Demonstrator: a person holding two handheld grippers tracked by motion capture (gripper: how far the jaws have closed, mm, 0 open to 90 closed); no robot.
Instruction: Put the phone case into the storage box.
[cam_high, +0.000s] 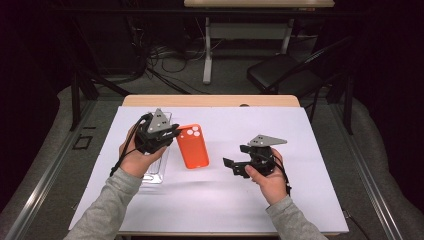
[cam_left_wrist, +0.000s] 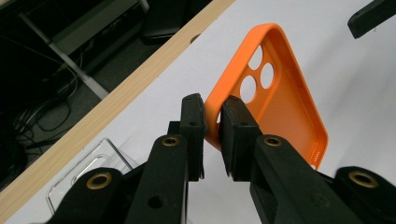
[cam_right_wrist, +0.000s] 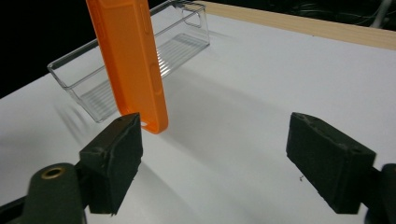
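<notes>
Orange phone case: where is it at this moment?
In the high view the orange phone case sits left of centre, its rim pinched by the left gripper, just right of the clear tray.

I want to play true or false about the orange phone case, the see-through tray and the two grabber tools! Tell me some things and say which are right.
1. The left gripper pinches the rim of the orange phone case. True.
2. The right gripper is squeezing the case. False: its fingers stand wide apart with nothing between them.
3. The case lies inside the clear tray. False: it is outside the tray, held up over the white table.
4. The case has three round camera holes. True.
5. A phone sits in the case. False: the case is hollow.
</notes>
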